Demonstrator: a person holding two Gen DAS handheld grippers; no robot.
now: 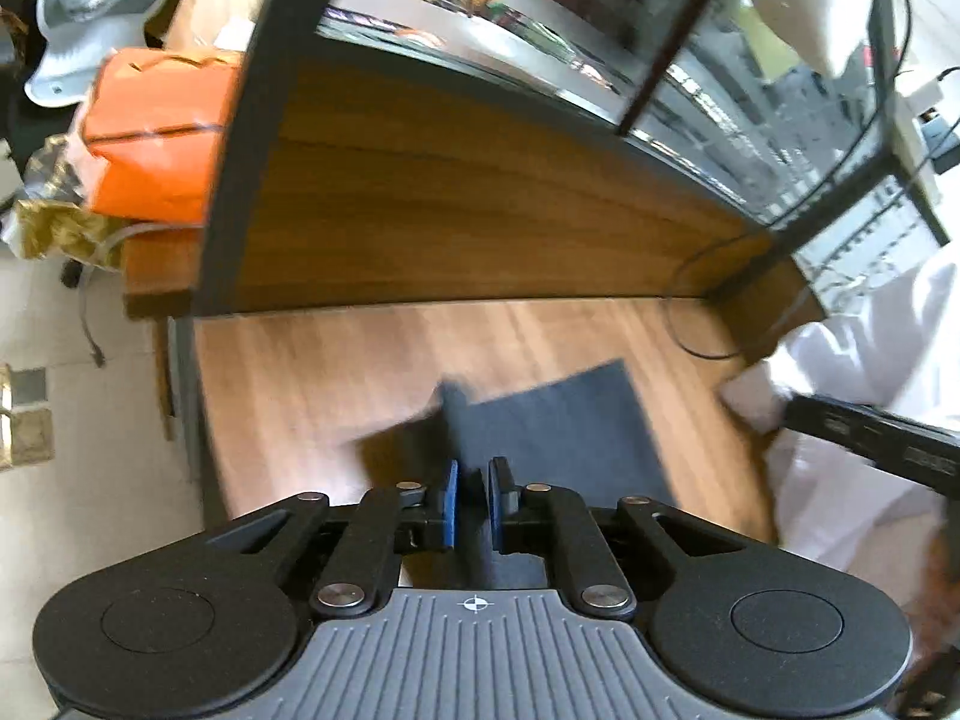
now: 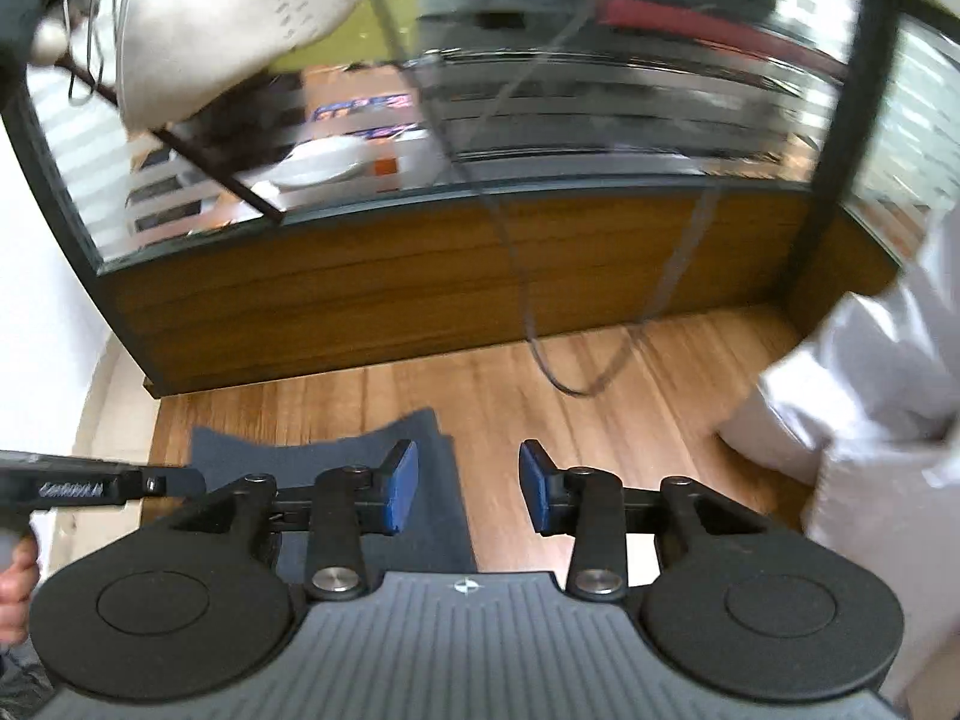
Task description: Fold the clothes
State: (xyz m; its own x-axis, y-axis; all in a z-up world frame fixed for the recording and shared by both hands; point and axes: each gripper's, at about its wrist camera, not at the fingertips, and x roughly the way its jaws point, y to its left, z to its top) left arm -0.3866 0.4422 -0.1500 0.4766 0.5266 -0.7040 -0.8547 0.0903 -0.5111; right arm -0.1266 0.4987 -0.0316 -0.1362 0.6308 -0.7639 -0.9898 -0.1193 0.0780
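— Where do we find the dark folded cloth (image 1: 558,420)?

— Flat on the wooden desk (image 1: 312,372), near its left edge. Our left tool (image 1: 473,504) hovers above it, pads narrowly apart, gripping nothing; our right tool (image 2: 468,492) stands wide apart, empty. White garments (image 2: 888,396) crowd the desk's right side.

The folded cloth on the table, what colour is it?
Dark grey-blue cloth, clearest in the left wrist view.

Your right gripper (image 2: 468,489) hangs with jaws apart, nothing between them, above a wooden table (image 2: 600,384). A folded dark cloth (image 2: 324,450) lies near left; white cloth (image 2: 870,396) is heaped at right.
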